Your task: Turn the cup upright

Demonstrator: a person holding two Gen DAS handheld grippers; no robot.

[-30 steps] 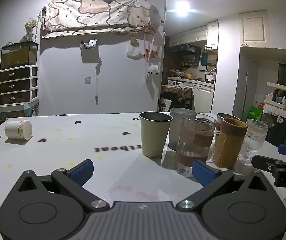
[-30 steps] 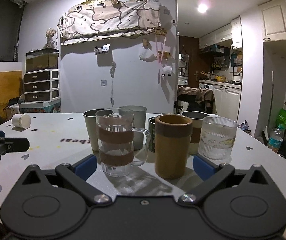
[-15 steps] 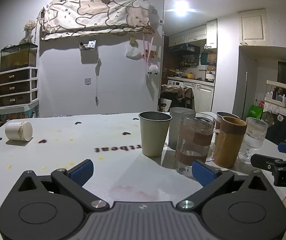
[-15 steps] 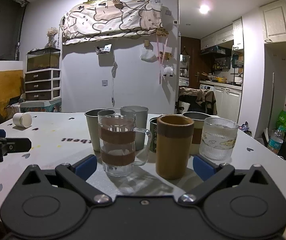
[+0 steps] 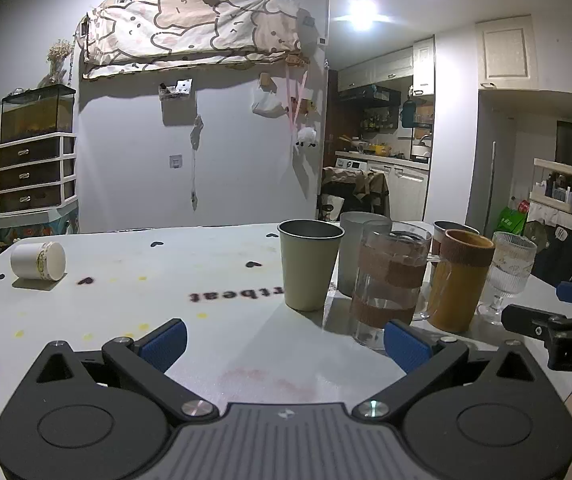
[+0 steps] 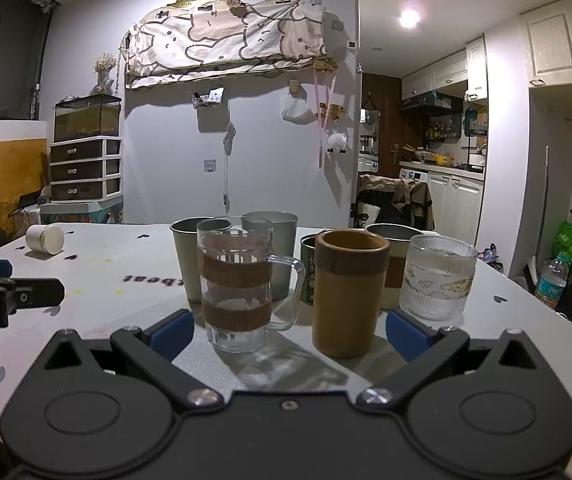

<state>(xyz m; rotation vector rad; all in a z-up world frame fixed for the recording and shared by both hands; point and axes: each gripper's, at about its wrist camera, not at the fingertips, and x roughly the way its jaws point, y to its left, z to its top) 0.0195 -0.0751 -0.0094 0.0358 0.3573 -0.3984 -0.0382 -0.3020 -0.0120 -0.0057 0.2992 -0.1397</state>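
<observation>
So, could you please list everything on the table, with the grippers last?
white cup: 1, white, on its side, far left of the table, apart from the rest
metal cups: at least 4, grey, upright, back of the cluster
glass mug: 1, clear with brown bands, upright, front
brown cup: 1, ochre with brown band, upright, beside the mug
ribbed glass: 1, clear, upright, right end
left gripper: open, empty
right gripper: open, empty

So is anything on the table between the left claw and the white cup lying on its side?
Nothing visible does. The white cup lies on its side at the far left of the table, with only bare tabletop between it and the open left claw. The cluster of upright cups stands off to the right.
</observation>
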